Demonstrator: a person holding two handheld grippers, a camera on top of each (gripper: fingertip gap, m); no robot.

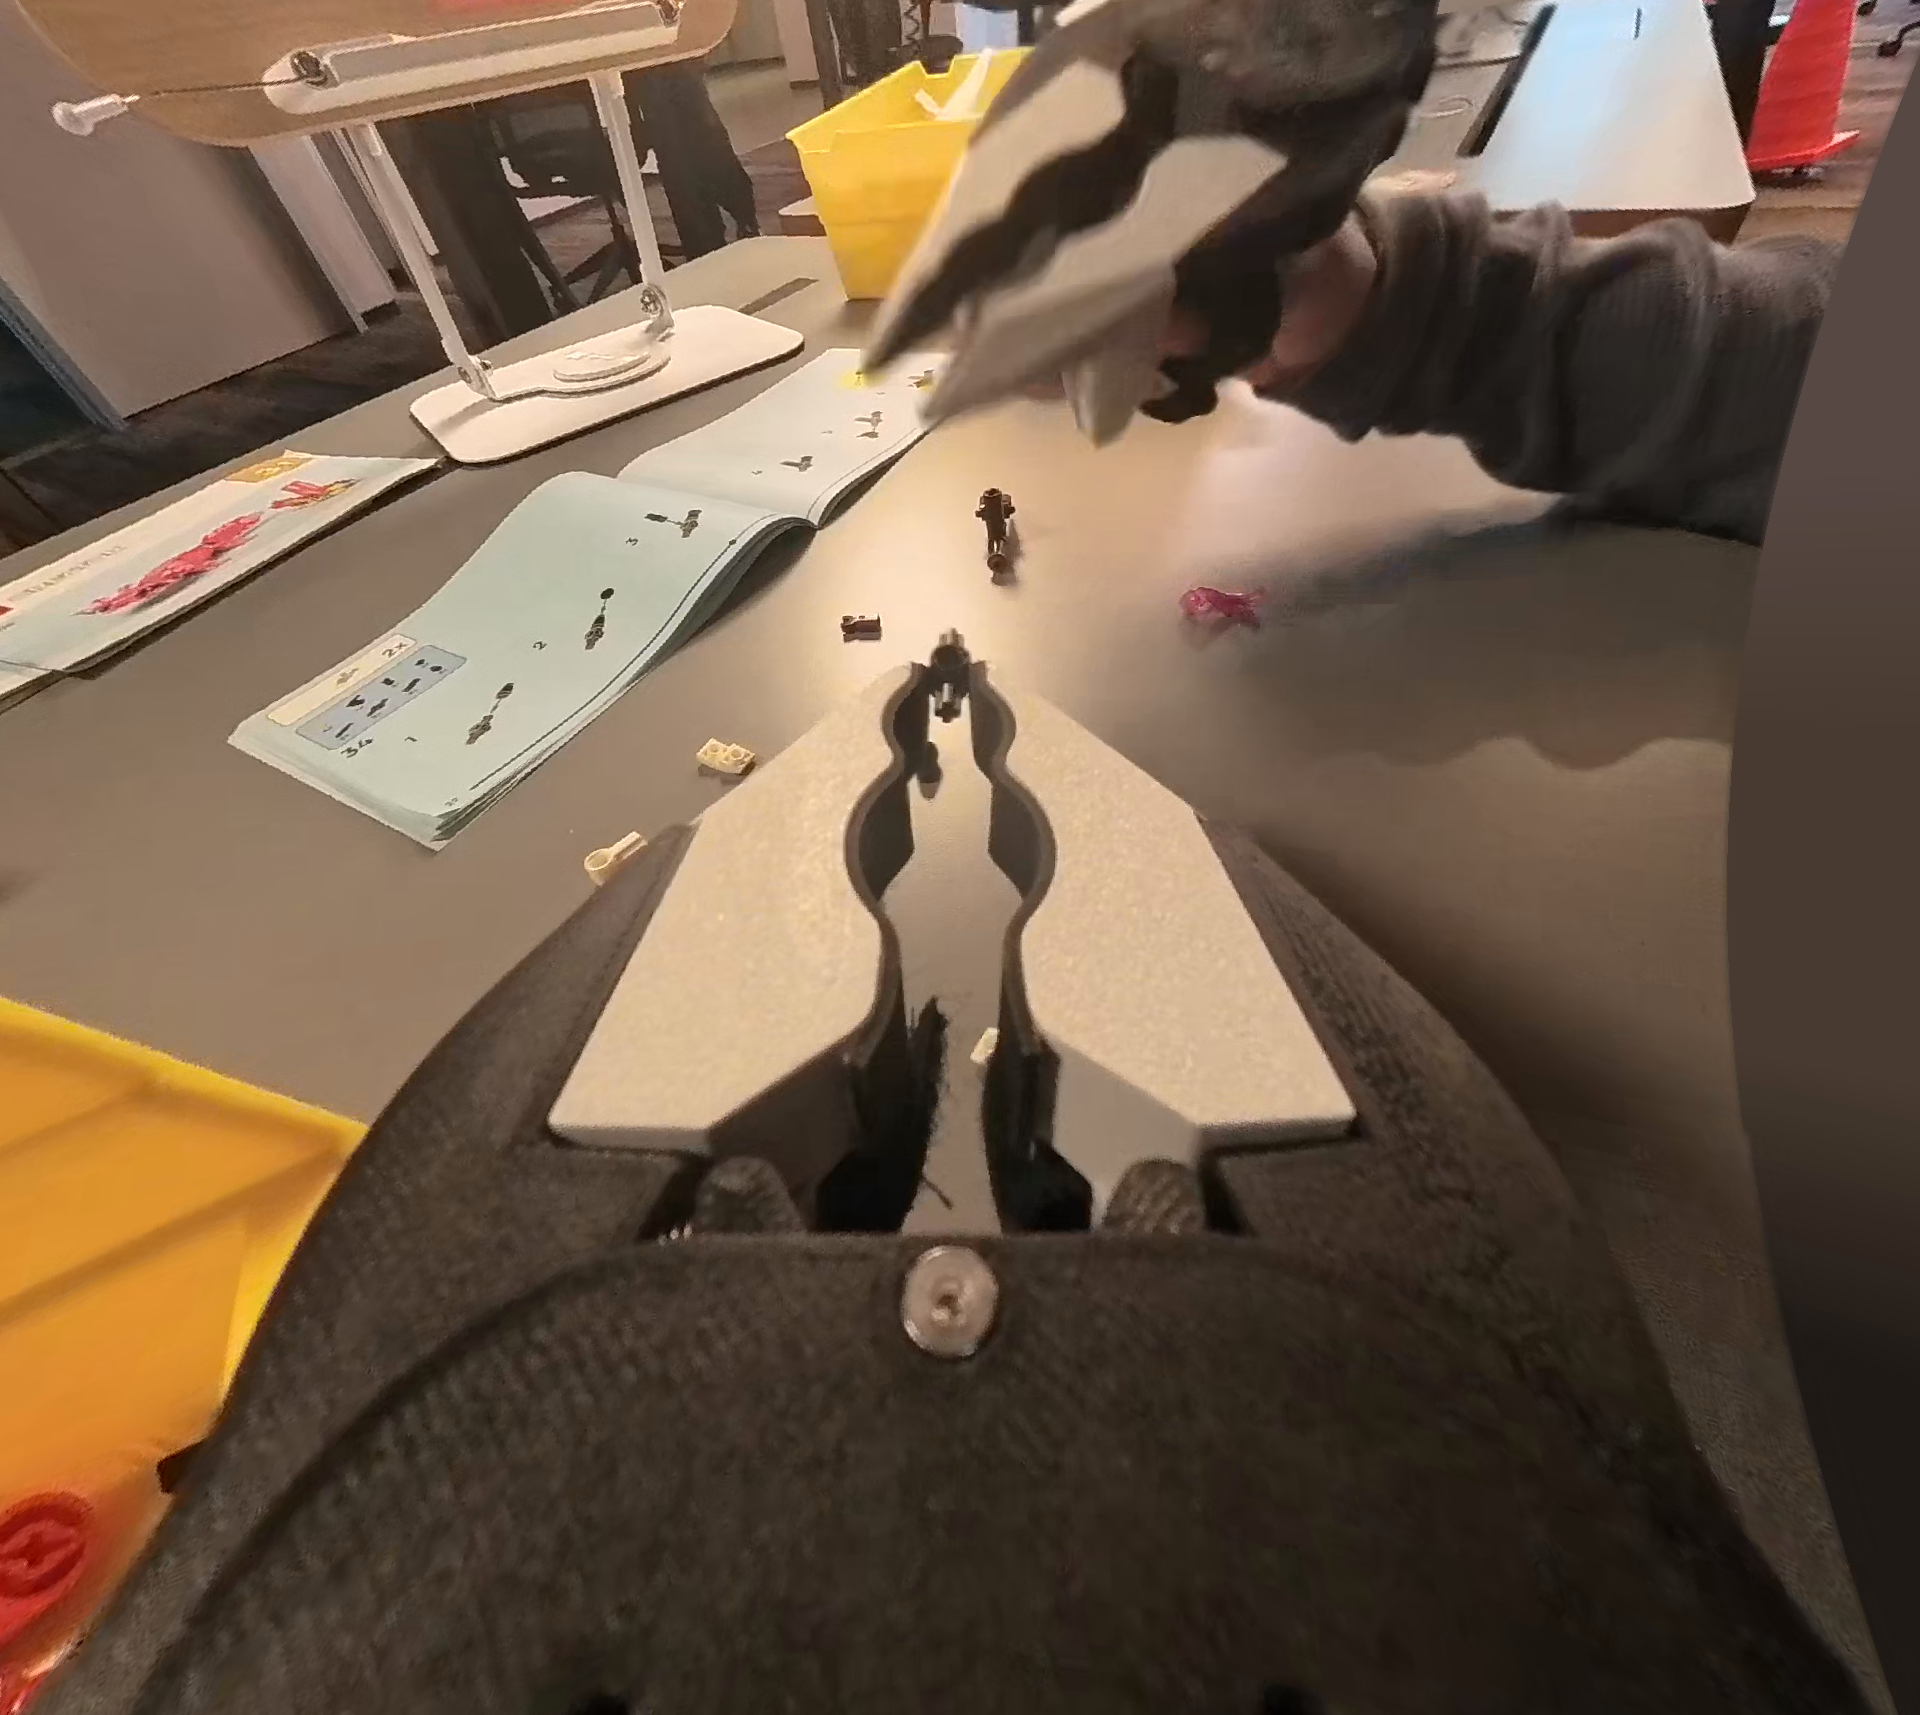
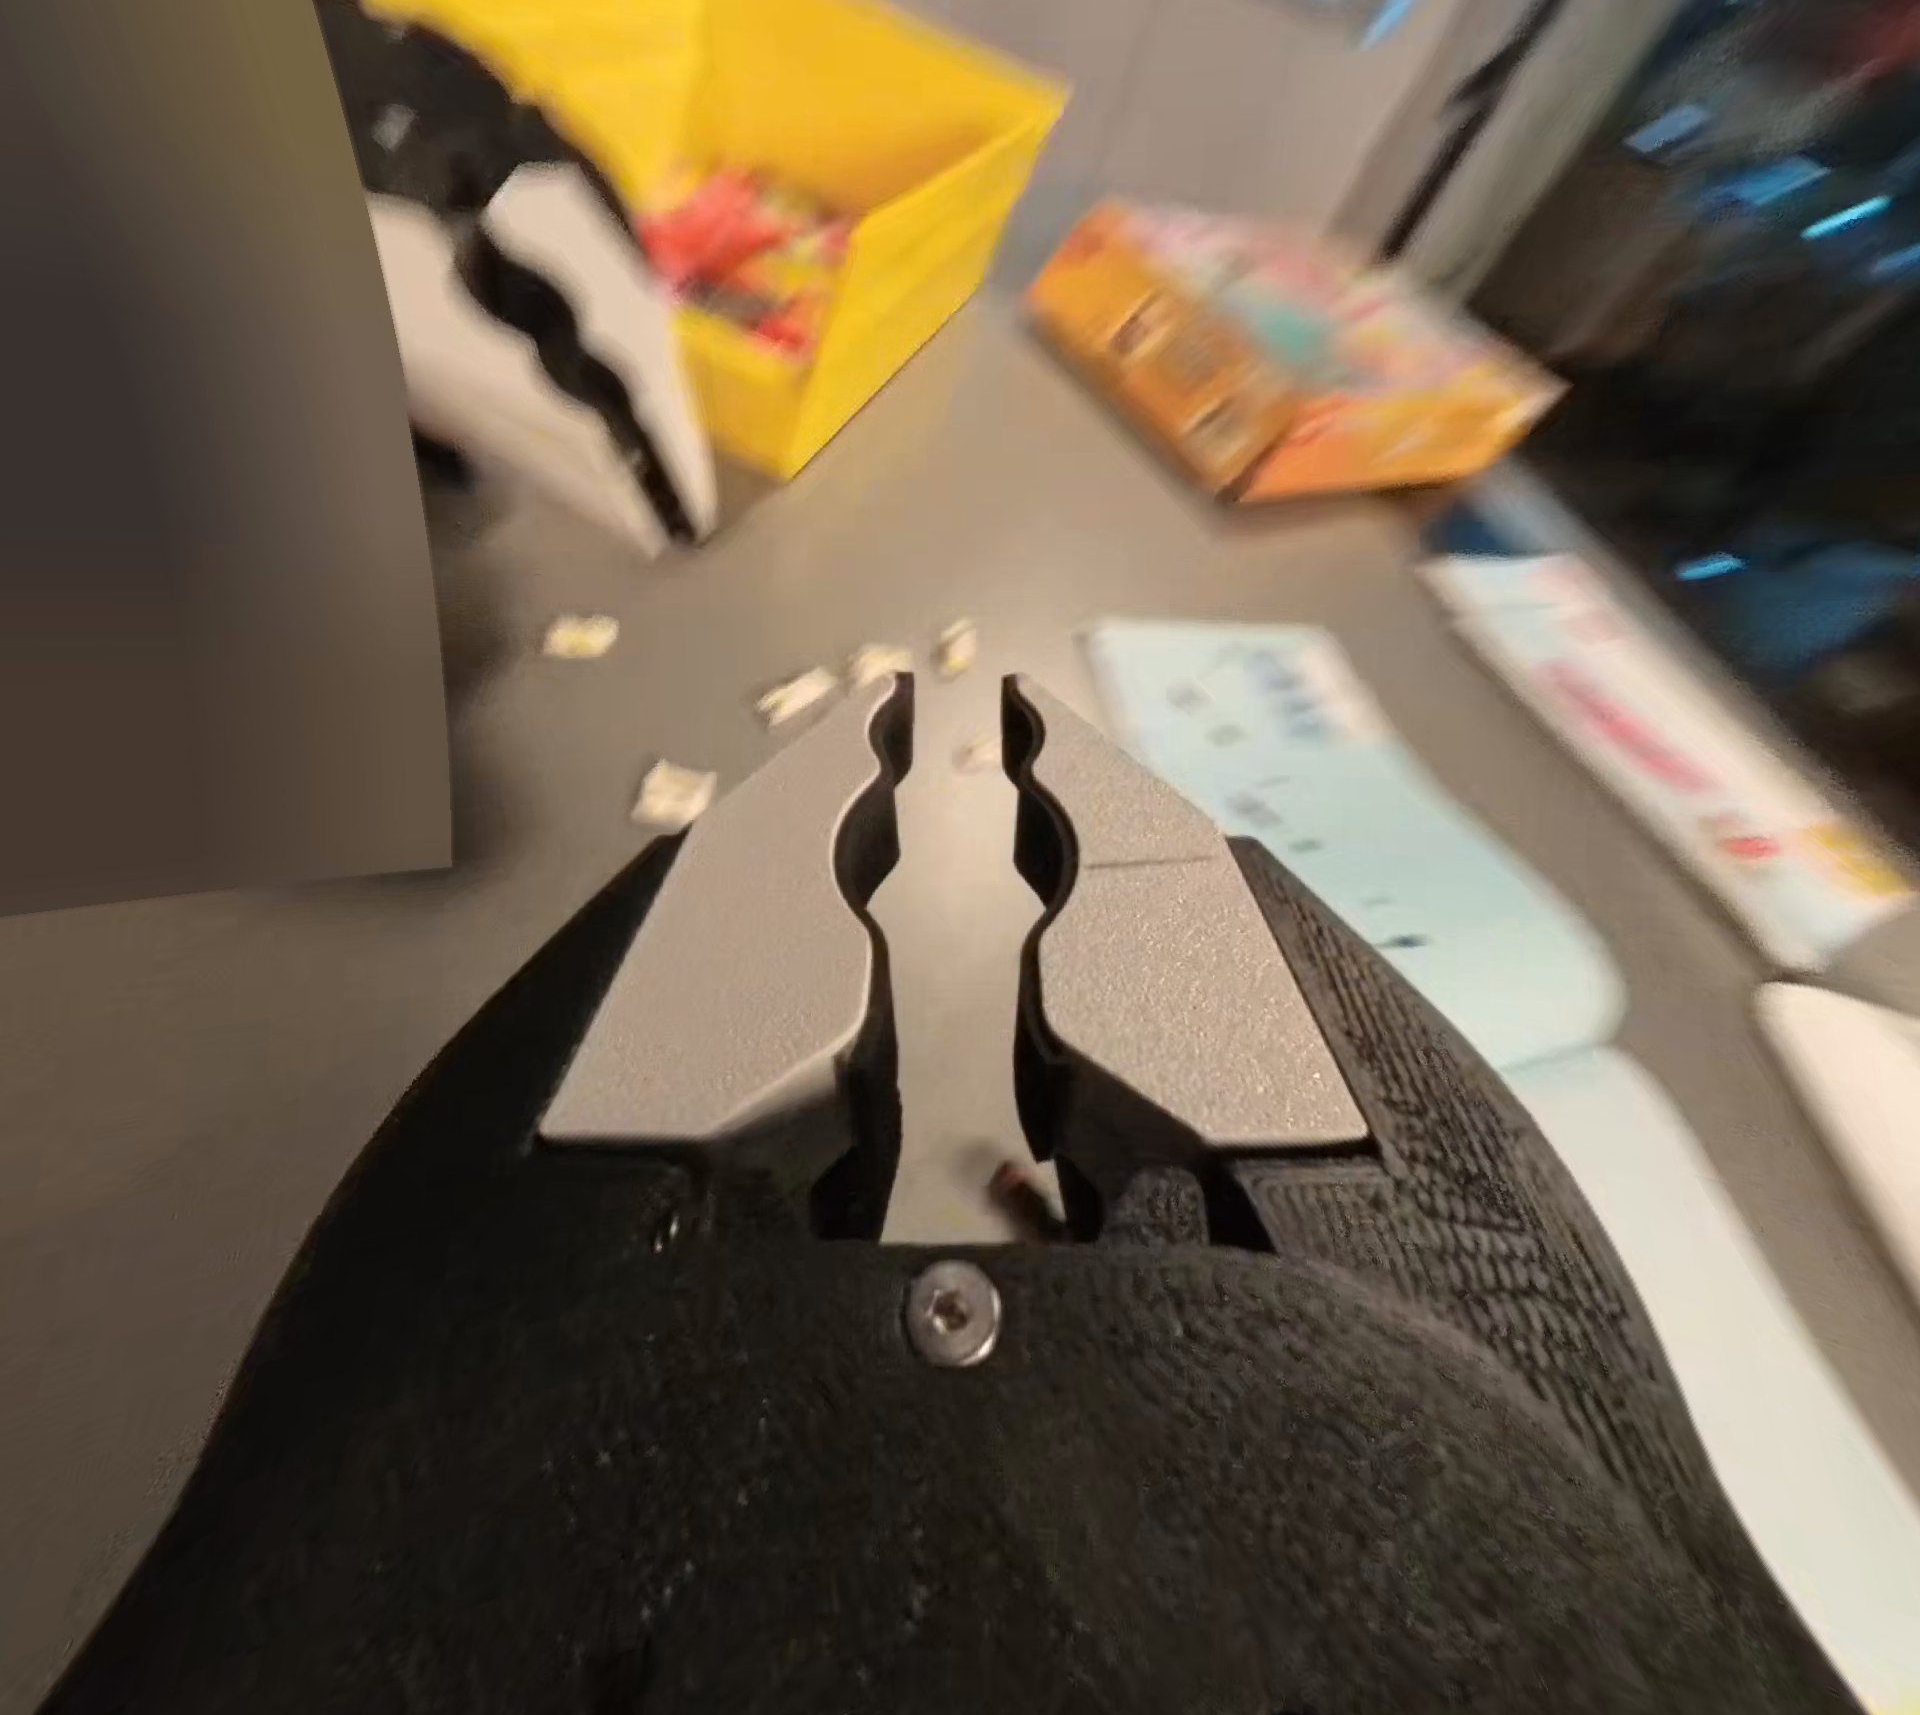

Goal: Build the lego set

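Pinching small black rod (image 1: 948, 678), axis fwd.

Open booklet (image 1: 582, 616), yellow bin (image 1: 883, 179), orange box (image 2: 1288, 356), cream bricks (image 2: 681, 792) on grey table (image 1: 1247, 782).

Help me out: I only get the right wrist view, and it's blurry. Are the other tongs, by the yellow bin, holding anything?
Observer: Yes. The left tongs pinch a small black part at their tips.
Operator: Any more dark bits around?
Observer: A longer dark piece lies farther ahead, beside the open booklet.
Operator: Anything colourful?
Observer: A pink piece lies alone on the table, to the right of the dark one.
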